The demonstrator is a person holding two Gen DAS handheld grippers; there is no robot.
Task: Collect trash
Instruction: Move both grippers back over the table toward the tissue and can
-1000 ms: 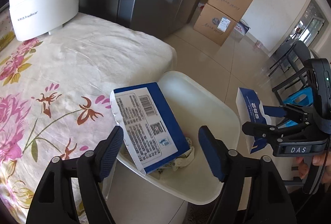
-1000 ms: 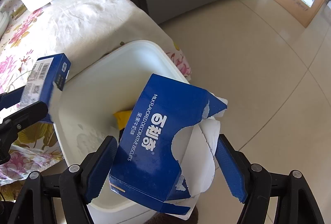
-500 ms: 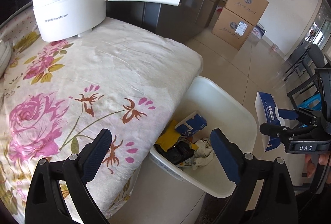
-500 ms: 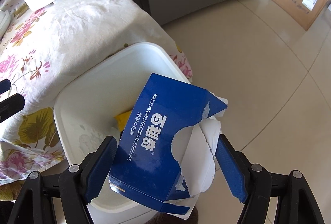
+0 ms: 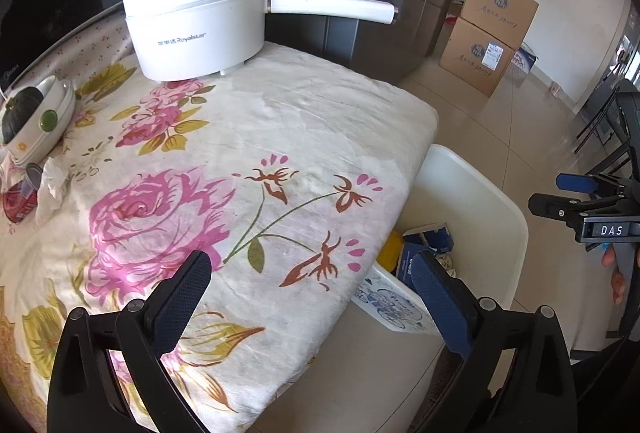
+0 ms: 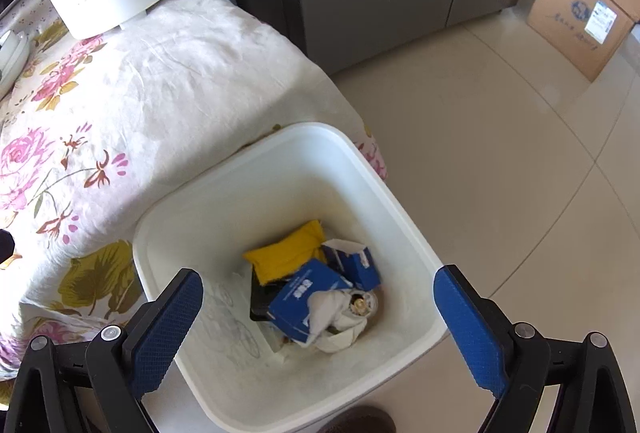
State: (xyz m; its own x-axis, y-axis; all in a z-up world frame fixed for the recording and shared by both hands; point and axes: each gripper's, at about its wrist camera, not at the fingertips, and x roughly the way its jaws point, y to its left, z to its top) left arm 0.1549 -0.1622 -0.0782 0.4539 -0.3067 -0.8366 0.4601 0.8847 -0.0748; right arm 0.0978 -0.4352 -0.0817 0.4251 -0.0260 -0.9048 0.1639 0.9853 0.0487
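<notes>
At far left a crumpled tissue and a red can lie uncollected on the floral tablecloth, while the left gripper and right gripper, both wide and empty, flank the white bin at right, holding blue cartons.

White bin (blue boxes), floral cloth.

In the left wrist view the tabletop edge hid most of the bin contents, while in the right wrist view the crumpled tissue covered part of the torn blue box, whose lettering was too small to read.
</notes>
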